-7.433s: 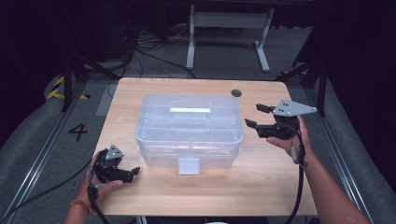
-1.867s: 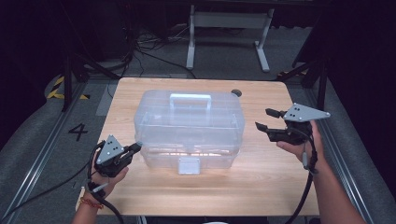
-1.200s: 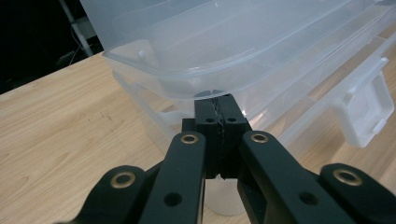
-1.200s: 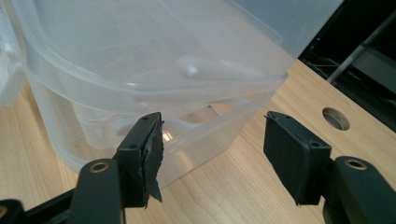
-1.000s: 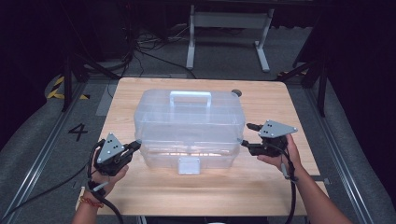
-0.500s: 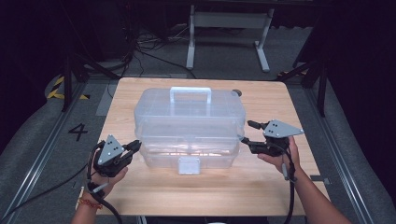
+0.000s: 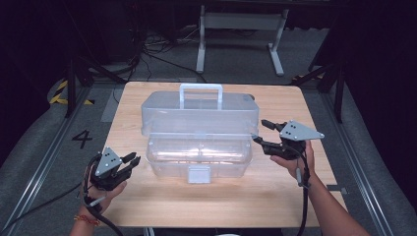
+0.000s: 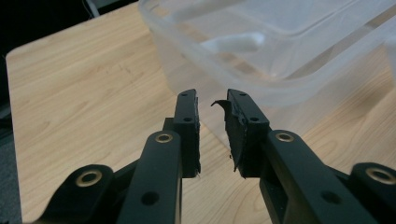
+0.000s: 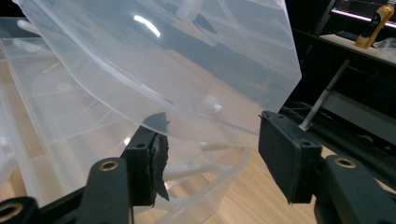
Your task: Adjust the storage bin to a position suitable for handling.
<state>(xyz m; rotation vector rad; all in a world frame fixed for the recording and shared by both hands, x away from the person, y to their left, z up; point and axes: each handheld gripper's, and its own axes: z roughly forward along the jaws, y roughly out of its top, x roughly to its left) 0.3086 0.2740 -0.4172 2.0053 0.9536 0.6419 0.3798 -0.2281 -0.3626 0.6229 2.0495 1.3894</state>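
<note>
The right claw (image 7: 259,132) is standing spread, its jaws closing in around the raised edge of the clear lid (image 7: 199,114) without gripping it. The left claw (image 7: 132,160) is parting slightly, nothing between its jaws, just beside the clear plastic box (image 7: 199,155). The box is sitting mid-surface (image 7: 147,206), lid tilted open toward the far side.

A black numeral "4" (image 7: 81,139) is painted on the grey floor left of the table
</note>
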